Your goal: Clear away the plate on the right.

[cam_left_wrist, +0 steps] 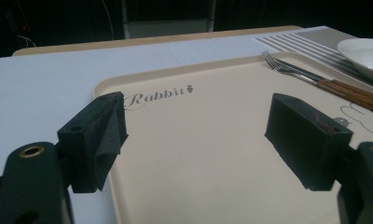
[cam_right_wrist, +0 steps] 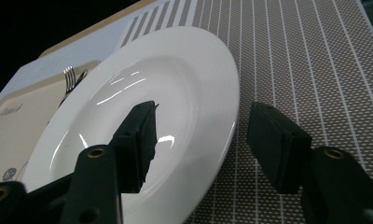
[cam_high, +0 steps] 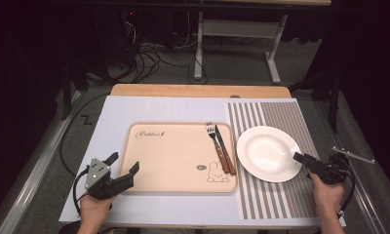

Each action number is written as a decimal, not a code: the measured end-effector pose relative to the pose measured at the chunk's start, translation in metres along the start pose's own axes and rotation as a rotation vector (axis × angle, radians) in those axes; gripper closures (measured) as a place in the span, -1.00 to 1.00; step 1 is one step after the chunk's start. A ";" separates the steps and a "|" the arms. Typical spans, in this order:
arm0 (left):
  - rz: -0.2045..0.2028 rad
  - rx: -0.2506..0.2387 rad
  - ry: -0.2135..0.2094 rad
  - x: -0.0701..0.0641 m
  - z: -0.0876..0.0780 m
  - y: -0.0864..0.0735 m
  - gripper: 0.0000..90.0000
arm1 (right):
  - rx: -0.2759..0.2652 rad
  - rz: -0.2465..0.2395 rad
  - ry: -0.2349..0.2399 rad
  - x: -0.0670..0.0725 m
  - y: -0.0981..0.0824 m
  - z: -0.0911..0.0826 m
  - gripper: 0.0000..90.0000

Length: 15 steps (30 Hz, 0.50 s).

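A white plate (cam_high: 268, 153) lies on a striped placemat (cam_high: 281, 114) at the right. My right gripper (cam_high: 299, 158) sits at the plate's right rim. In the right gripper view the plate (cam_right_wrist: 142, 79) has its rim between the jaws of my right gripper (cam_right_wrist: 205, 121): one jaw is above the bowl, the other above the mat, and neither pad presses on it. A beige tray (cam_high: 173, 156) holds a fork (cam_high: 211, 131) and a wood-handled knife (cam_high: 224, 146) along its right side. My left gripper (cam_high: 126, 162) is open at the tray's front left corner, with nothing between its jaws.
A pale sheet (cam_high: 115, 122) covers the tabletop under the tray and mat. In the left gripper view the tray (cam_left_wrist: 212, 186) spreads ahead, with the fork (cam_left_wrist: 287, 69) and the plate (cam_left_wrist: 364, 51) far right. Cables and a table frame (cam_high: 200, 44) stand beyond the table's far edge.
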<state>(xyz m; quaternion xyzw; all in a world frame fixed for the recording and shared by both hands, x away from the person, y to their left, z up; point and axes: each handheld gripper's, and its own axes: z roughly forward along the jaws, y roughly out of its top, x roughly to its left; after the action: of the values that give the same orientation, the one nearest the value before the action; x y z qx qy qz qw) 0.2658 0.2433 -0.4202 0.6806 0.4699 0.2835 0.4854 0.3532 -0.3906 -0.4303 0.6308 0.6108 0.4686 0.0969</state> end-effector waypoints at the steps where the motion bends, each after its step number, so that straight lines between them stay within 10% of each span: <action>1: 0.000 0.001 0.000 0.000 0.000 0.000 -0.54 | 0.009 0.005 0.002 -0.001 0.001 0.001 0.01; 15: 0.003 0.004 0.005 0.000 0.001 0.000 -0.54 | 0.107 0.097 0.059 -0.008 0.005 0.020 0.13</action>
<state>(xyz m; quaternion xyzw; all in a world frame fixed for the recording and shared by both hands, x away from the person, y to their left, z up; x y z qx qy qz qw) 0.2664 0.2431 -0.4206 0.6815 0.4705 0.2850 0.4826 0.3719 -0.3899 -0.4414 0.6499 0.6063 0.4578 0.0222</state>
